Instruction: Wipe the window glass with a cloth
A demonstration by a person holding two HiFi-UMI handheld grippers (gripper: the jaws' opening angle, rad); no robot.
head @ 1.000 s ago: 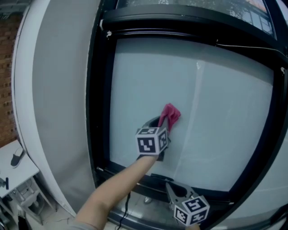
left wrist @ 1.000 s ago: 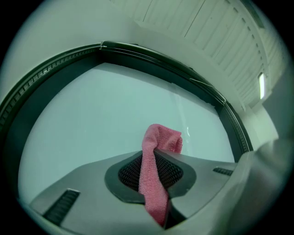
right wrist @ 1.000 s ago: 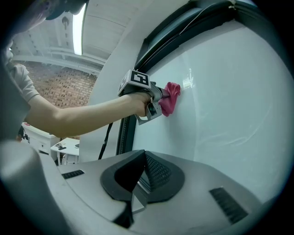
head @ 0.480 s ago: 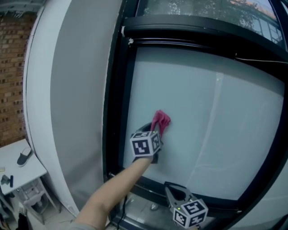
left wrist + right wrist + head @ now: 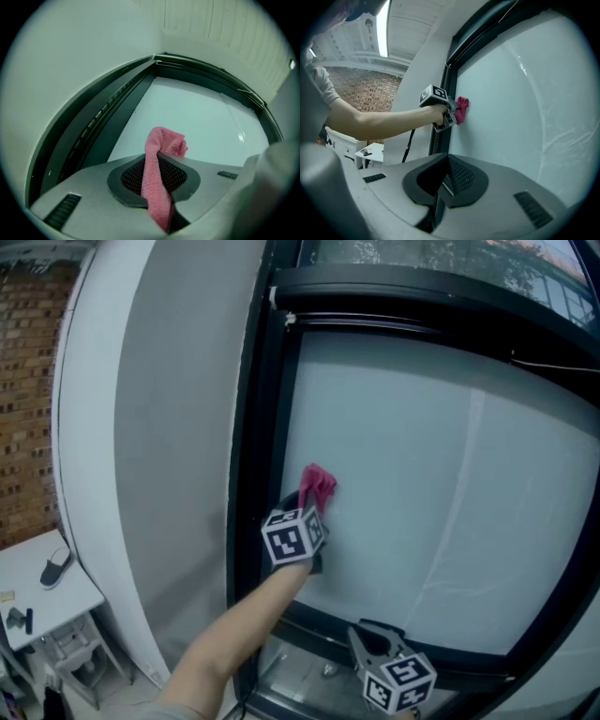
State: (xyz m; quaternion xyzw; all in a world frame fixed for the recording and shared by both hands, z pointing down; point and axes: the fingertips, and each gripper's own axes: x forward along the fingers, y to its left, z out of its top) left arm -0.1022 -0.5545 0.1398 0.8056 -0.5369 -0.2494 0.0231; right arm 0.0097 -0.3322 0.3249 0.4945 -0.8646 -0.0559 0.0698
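My left gripper (image 5: 306,504) is shut on a pink cloth (image 5: 317,486) and holds it against the window glass (image 5: 441,484) close to the pane's left edge, low down. In the left gripper view the pink cloth (image 5: 157,173) hangs pinched between the jaws, its bunched end on the glass (image 5: 197,117). The right gripper view shows the left gripper (image 5: 451,112) and the pink cloth (image 5: 461,109) on the pane from the side. My right gripper (image 5: 370,641) hangs below the pane's bottom edge, jaws shut with nothing between them.
A black window frame (image 5: 258,437) borders the glass, with a grey wall panel (image 5: 173,427) to its left. A white table (image 5: 42,592) with small items stands at the lower left. A cable (image 5: 408,143) hangs under the left forearm.
My left gripper has slid the pink cloth leftward across the glass towards the frame. The right gripper has stayed low by the sill.
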